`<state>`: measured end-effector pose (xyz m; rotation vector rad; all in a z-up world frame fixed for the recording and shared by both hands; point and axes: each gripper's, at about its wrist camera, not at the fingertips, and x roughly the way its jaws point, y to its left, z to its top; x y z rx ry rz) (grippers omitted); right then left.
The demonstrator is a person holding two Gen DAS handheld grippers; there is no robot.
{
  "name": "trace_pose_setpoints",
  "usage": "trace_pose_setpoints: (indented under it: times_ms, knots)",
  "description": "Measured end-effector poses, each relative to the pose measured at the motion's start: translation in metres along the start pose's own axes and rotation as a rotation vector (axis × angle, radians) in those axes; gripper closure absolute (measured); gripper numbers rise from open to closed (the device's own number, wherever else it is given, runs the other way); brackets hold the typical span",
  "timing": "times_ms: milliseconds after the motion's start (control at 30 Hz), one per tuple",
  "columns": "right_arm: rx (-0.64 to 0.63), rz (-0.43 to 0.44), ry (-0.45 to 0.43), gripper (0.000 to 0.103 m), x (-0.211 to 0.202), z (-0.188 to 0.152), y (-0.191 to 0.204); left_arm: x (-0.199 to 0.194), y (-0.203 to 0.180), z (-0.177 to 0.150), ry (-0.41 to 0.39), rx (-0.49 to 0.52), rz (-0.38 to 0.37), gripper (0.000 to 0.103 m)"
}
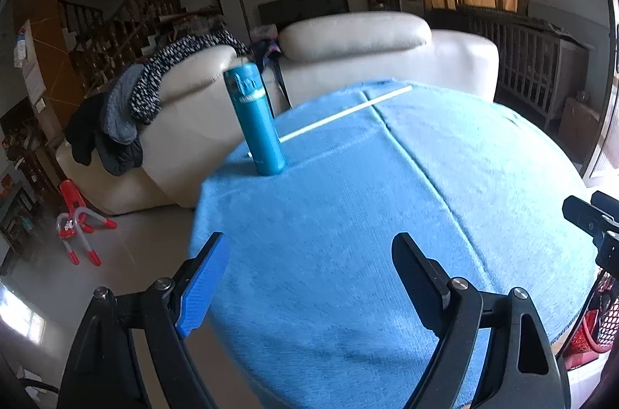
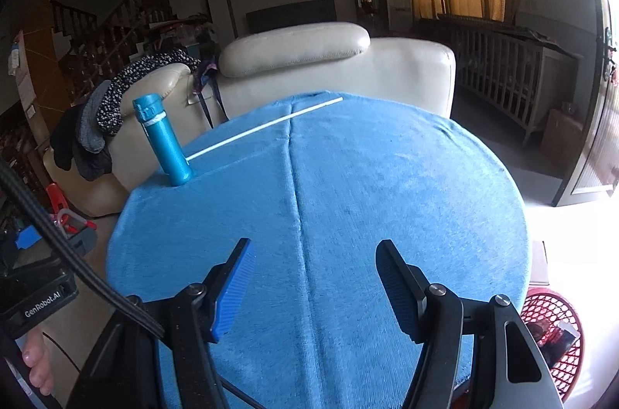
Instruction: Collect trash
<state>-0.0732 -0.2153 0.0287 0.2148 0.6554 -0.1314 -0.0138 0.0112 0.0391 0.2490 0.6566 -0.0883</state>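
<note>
At the far left edge of the right wrist view, part of the left gripper is cut off by the frame, its jaws out of sight there. Lower left in the left wrist view, a red and white toy lies on the floor, small and hard to identify. Left of centre, dark clothes drape over a cream sofa, hiding part of its back. Just right of them, a teal bottle stands upright near the far left edge of the round table, which is covered by a blue cloth. From the bottle toward the upper centre, a thin white stick lies flat across the cloth's far side, beyond both grippers and touching neither. Across the lower frame, the left gripper hangs over the cloth with jaws spread apart, holding nothing. The right gripper likewise has its jaws apart and empty. Lower right in the right wrist view, a red mesh basket sits on the floor beside the table, partly hidden by the gripper; dark items lie inside, too obscured to name.
</note>
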Motion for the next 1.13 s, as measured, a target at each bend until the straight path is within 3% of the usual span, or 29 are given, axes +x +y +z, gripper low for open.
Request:
trace_pose_setpoints:
  times_ms: [600, 967, 1133]
  knots:
    - [0.050, -0.024, 0.115, 0.035, 0.071, -0.011, -0.040, 0.065, -0.038, 0.003, 0.133, 0.016, -0.001, 0.017]
    - [0.055, -0.044, 0.121, 0.035, 0.091, -0.012, -0.056, 0.084, -0.057, 0.003, 0.144, 0.040, -0.020, 0.017]
    - [0.045, -0.055, 0.105, 0.035, 0.113, -0.014, -0.066, 0.119, -0.061, 0.001, 0.197, 0.039, -0.046, 0.017]
